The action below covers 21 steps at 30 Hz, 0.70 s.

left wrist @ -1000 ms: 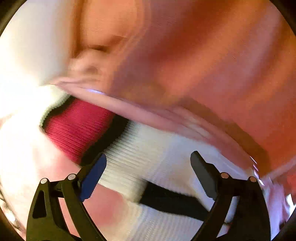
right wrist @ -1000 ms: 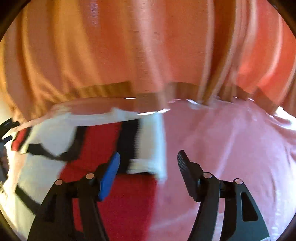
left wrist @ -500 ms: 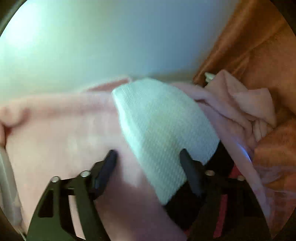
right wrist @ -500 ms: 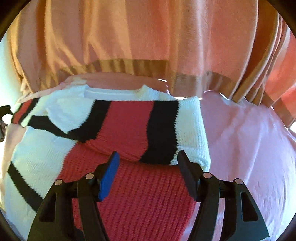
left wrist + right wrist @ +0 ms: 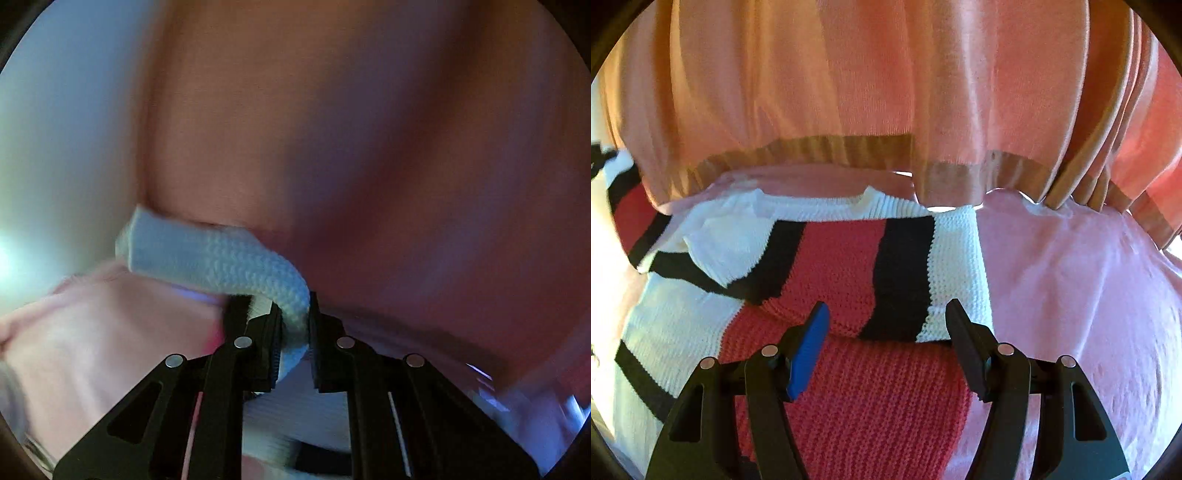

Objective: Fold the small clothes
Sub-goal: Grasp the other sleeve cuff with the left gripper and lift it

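A small knitted sweater [image 5: 849,280] with red, black and white stripes lies on a pink cloth [image 5: 1071,295]. Its right sleeve is folded across the body. My right gripper [image 5: 886,332] is open and empty, just above the red middle of the sweater. My left gripper [image 5: 293,332] is shut on a white knitted edge of the sweater [image 5: 221,262], which curls up and away to the left from the jaws. In the right wrist view the sweater's left sleeve [image 5: 631,206] is lifted at the far left edge.
An orange curtain [image 5: 849,92] with a tan hem hangs at the back, its hem touching the pink cloth just behind the sweater. It fills the blurred upper part of the left wrist view [image 5: 369,147]. A pale wall [image 5: 66,129] is on the left.
My left gripper has shut on the white edge of the sweater and lifted it. My right gripper has stayed open over the sweater, almost still.
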Tool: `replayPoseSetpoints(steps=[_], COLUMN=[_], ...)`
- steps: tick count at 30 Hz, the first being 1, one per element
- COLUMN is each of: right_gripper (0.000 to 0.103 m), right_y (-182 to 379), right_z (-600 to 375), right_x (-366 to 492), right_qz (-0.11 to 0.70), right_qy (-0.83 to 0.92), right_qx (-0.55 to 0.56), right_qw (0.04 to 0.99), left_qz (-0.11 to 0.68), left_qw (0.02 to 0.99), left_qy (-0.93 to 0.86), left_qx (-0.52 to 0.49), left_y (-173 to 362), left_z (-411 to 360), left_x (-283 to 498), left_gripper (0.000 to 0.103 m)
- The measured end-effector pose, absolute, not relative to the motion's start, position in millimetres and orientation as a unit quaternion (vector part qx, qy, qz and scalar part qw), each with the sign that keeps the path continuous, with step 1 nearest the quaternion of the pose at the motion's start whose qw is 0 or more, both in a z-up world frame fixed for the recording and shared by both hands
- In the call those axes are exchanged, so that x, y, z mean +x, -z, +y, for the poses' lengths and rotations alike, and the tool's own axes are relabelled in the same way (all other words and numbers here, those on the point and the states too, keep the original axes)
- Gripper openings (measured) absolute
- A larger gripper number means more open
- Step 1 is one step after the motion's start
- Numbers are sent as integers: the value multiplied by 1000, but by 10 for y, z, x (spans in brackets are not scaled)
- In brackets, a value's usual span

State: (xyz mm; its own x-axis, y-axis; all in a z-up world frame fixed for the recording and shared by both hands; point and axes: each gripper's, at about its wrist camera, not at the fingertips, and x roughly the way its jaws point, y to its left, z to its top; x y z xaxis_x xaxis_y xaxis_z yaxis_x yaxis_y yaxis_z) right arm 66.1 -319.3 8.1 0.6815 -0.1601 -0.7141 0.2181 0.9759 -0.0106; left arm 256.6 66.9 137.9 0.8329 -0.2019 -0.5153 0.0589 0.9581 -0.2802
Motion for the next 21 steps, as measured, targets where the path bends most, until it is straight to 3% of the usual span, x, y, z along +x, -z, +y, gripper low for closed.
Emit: replayPoseSetpoints(steps=[5, 6, 7, 9, 11, 16, 21], right_gripper=[69, 69, 69, 69, 69, 71, 71], right_y=[-152, -144, -133, -111, -113, -115, -21], right_z=[-3317, -3350, -3374, -3434, -3468, -3411, -3274], right_x=[651, 662, 661, 668, 665, 699, 1035], right_qz=[383, 388, 391, 400, 403, 403, 430], right_qy=[110, 112, 114, 118, 121, 101, 19], right_qx=[51, 53, 55, 61, 63, 68, 161], right_qw=[916, 913, 912, 907, 905, 907, 888], left_qz=[347, 366, 387, 426, 437, 438, 424], left_qw=[913, 906, 900, 890, 889, 894, 904], left_qy=[199, 202, 193, 159, 139, 94, 34], left_qx=[-81, -71, -57, -31, -17, 4, -40], left_y=[-1114, -964, -784, -351, -68, -118, -285], left_z=[-718, -863, -999, -1246, -1234, -796, -283], left_x=[2020, 1950, 1858, 1634, 1427, 1290, 1391], left_gripper=[16, 23, 48, 70, 70, 90, 92])
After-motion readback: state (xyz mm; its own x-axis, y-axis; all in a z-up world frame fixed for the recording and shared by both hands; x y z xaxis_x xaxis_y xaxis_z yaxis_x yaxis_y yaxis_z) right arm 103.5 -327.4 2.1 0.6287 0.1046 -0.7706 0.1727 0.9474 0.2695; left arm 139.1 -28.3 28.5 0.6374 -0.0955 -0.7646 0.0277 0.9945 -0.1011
